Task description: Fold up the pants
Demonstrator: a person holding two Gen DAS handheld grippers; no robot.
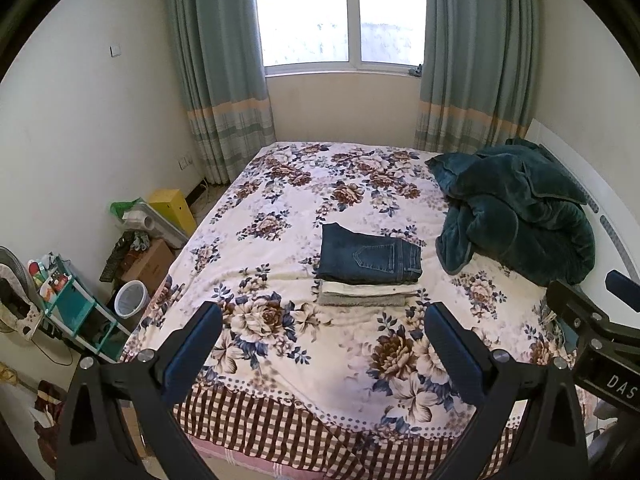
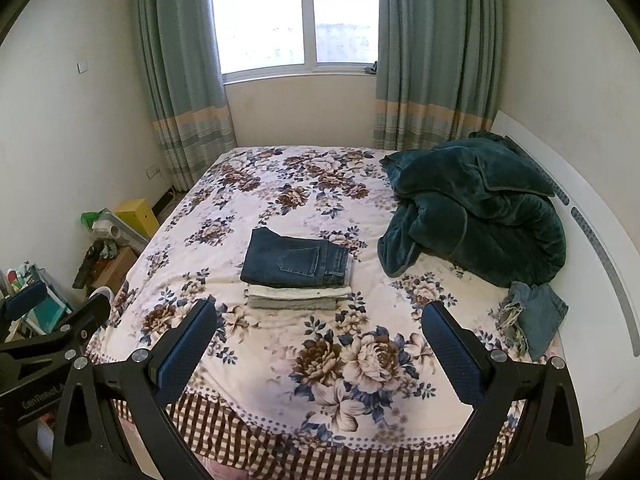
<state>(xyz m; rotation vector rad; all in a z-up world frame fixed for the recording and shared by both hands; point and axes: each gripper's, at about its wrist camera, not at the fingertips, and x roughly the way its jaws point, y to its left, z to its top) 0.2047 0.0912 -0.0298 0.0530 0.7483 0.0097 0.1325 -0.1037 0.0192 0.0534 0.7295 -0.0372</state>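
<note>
The jeans (image 1: 370,255) (image 2: 297,259) are dark blue denim, folded into a flat rectangle with a back pocket facing up and the waistband at the right end. They lie on top of a stack of 3 folded garments: under them sits a cream piece (image 1: 370,289) (image 2: 299,292), and at the bottom a grey one (image 1: 362,300) (image 2: 292,303). The stack rests near the middle of the floral bed (image 1: 280,208) (image 2: 240,216), edges roughly aligned. A lighter, faded denim garment (image 2: 534,317) lies crumpled, unfolded, at the bed's right edge, well apart from the stack.
</note>
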